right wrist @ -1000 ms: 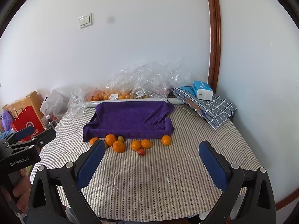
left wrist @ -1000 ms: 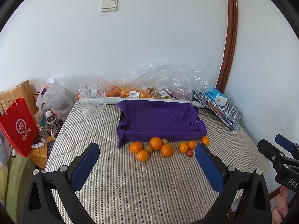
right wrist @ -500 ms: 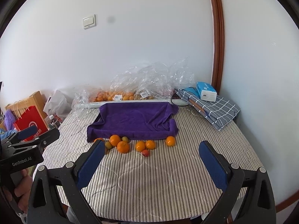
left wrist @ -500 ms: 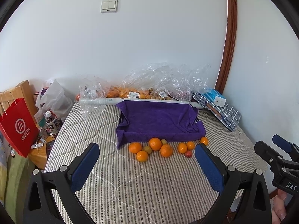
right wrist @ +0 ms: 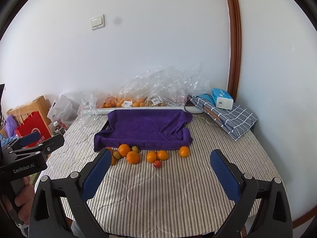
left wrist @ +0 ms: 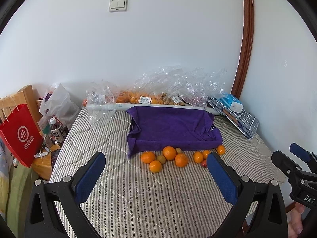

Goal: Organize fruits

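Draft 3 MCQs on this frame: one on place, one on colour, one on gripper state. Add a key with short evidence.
1. Where do the loose oranges lie?
A. inside the purple towel-lined tray
B. on the striped quilted cover in front of the tray
C. on the folded checked cloth

2. What colour is the small lone fruit nearest the camera in the right wrist view?
A. red
B. blue
C. white

3. What state are the left gripper and right gripper in?
A. both shut on an orange
B. left shut on fruit, right open
C. both open, holding nothing

Key: 1 B, the oranges sit on the striped quilted cover along the near edge of the purple towel-lined tray, whose inside shows no fruit. 2 A, it is reddish beside the oranges. 3 C, both pairs of blue pads stand wide apart with only the cover between them.
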Available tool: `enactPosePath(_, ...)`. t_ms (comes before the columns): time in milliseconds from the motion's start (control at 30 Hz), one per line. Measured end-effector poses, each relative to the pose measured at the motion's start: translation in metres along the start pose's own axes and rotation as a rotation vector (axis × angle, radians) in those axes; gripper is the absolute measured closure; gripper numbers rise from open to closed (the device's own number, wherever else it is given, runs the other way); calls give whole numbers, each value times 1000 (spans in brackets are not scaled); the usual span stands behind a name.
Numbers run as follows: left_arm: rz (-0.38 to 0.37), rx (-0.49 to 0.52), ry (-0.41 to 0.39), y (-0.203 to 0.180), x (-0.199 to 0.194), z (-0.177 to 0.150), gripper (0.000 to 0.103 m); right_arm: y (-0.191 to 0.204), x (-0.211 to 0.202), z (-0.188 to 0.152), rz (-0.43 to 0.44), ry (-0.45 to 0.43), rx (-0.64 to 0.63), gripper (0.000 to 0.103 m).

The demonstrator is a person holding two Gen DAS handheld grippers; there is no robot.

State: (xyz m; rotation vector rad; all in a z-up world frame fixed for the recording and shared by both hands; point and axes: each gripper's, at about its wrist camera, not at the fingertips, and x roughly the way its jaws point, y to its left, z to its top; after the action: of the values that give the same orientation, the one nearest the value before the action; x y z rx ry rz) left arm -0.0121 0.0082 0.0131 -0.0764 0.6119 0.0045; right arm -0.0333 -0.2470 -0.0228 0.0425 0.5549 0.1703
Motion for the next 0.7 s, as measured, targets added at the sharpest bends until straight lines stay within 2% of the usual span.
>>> enactPosePath(300, 13, 3, 4, 3, 17, 3, 0, -5, 19, -1, -3, -3, 14, 4)
enactPosePath(567, -5, -16, 67, 18, 55, -5, 1, -13, 56, -10, -29, 13, 25, 4)
enactPosePath(667, 5, -23, 79, 27, 71, -12, 1, -15, 72, -14, -19, 22, 42, 7)
enactPosePath(700, 4, -29, 88, 31, 77, -15, 1, -16, 79, -16, -21, 33, 49, 12)
